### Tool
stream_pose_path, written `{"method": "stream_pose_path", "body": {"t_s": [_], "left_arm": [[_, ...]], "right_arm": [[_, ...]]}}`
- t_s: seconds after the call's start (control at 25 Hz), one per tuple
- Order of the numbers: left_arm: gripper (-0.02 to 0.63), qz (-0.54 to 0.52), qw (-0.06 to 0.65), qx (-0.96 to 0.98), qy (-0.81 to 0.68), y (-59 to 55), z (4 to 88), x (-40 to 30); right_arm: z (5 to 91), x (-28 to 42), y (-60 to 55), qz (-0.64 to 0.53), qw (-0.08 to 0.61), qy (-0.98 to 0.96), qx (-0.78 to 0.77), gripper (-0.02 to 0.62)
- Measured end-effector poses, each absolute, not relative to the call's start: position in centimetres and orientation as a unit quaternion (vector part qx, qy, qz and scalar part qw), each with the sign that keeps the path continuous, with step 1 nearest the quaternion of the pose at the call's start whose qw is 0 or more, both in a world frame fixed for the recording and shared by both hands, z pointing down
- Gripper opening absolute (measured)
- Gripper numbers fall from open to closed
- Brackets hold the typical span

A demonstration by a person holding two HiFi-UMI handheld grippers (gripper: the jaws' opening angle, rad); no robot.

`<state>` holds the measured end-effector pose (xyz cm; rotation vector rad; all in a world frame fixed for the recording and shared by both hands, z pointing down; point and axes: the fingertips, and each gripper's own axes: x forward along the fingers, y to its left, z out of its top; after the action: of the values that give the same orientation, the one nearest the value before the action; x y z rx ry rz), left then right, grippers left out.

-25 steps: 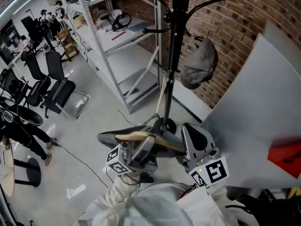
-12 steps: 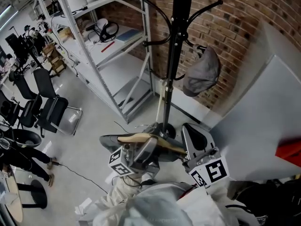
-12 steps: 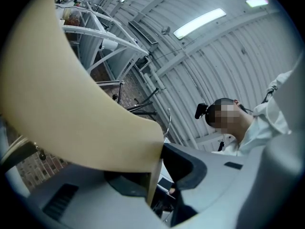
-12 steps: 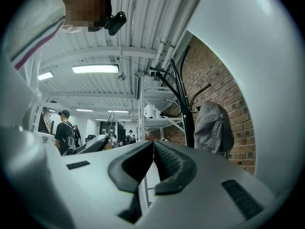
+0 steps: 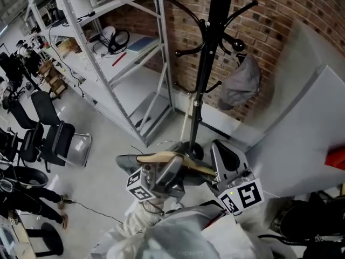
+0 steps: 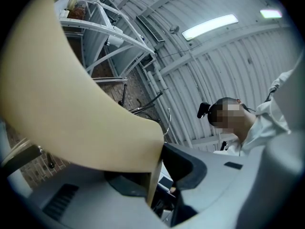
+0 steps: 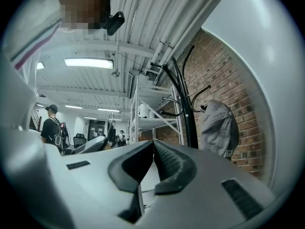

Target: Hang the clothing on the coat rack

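1. shelving (image 5: 135, 74) stands close in on the rack's left. I'd bring the load in from the open front, not across its uprights.
2. left gripper (image 6: 159, 171): jaws clamped on the wooden hanger (image 5: 161, 157), which fills most of its view. The grip looks left of the hanger's middle, so expect the right end to sag. Keep the clamp firm and the bar level.
3. clothing (image 5: 178, 236): white and bunched at the bottom of the head view, under both grippers and close to the person. It is well apart from any hook, so it needs plenty of lift before going in.
4. coat rack (image 5: 207, 63): black pole with several curved arms. The left-side arms look bare. I'd aim for one of those, come in above the tip, then lower on.
5. right gripper (image 7: 153, 149): jaws together, pads meeting, nothing I can make out between them. It sits by the hanger's right end; can't tell if it touches. Use it to steady fabric, not pull.
6. grey cap (image 5: 241, 85) hangs on a right-side arm. Stay off that side so it doesn't get knocked.
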<state>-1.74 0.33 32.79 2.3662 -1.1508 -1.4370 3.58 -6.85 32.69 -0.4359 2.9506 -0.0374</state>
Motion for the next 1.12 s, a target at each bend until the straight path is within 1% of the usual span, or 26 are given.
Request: {"method": "stream_pose_path", "body": {"t_s": [0.56, 1.12], "left_arm": [[0.114, -0.471, 0.083, 0.793, -0.377, 0.6, 32.9, -5.8], [0.112, -0.467, 0.092, 0.806, -0.352, -4.7, 32.9, -8.0]], "right_arm": [[33.0, 0.1, -6.3, 0.0, 0.065, 0.984, -0.166, 0.025], [33.4, -3.2, -12.2, 0.001, 0.074, 0.981, -0.178, 0.025]]}}
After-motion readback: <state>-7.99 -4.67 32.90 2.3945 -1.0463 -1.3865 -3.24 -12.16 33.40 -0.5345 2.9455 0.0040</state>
